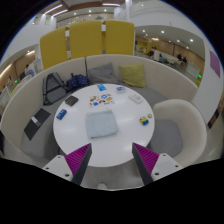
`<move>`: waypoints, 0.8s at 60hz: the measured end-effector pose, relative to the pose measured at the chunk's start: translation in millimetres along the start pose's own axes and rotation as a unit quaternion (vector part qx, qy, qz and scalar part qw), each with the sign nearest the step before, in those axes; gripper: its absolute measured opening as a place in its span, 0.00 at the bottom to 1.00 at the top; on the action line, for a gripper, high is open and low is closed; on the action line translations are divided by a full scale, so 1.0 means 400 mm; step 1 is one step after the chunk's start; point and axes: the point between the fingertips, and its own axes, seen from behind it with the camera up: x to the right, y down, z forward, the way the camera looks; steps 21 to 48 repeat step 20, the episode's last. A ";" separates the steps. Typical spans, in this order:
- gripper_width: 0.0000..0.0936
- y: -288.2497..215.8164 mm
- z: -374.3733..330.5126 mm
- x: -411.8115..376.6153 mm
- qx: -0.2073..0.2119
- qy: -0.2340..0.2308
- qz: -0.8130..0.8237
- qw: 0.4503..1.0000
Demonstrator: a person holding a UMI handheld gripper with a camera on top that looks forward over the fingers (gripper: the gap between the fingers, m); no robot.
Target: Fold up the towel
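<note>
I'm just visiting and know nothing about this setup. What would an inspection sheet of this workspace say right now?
Surface: round white table, mostly bare near the fingers.
Job's things: light blue-grey folded towel, flat, beyond the fingers, untouched.
Clutter: small colourful items and a dark flat object on the far side; small blue and yellow pieces beside the towel.
Grippers: hand-held gripper open, holding nothing, above the table's near edge.
Cables: nothing seen.
Surroundings: white chair, yellow partition panels, black bag.

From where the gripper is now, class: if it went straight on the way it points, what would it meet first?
Most likely the folded grey towel on the round white table, just ahead of the gripper, whose jaws stand open. Depth is unclear, so it might touch the table's near edge first.
</note>
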 end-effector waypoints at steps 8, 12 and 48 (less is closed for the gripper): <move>0.92 0.022 -0.045 0.012 0.003 0.003 0.004 1.000; 0.93 0.024 -0.046 0.016 0.004 0.005 0.002 1.000; 0.92 0.029 -0.045 -0.001 0.006 -0.007 0.006 1.000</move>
